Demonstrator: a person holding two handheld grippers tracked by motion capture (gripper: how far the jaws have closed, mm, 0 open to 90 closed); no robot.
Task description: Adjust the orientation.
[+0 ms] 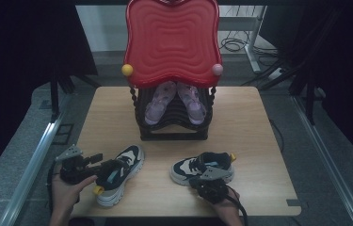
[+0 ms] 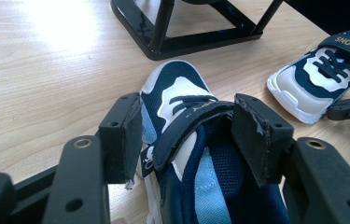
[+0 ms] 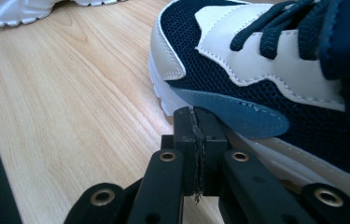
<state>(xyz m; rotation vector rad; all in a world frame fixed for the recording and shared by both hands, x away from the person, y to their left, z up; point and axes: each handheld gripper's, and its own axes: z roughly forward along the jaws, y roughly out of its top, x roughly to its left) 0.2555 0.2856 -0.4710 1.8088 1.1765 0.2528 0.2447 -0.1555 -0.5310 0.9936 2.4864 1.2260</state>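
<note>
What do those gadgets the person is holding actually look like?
Each hand carries a black tool. The left gripper and right gripper both have a grey three-cornered plate on top and a black cable trailing back. Each ends in two black fingers with bolted, round-holed arms and flat, worn rubbery pads. No sleeves are visible on the forearms.

A: both sneakers, left one (image 1: 117, 175) and right one (image 1: 203, 167), are navy mesh with cream panels, light blue lining.
B: yep, and the rack (image 1: 172, 120) is black with a wavy red top (image 1: 172, 40), lilac sandals (image 1: 159, 102) inside.
</note>
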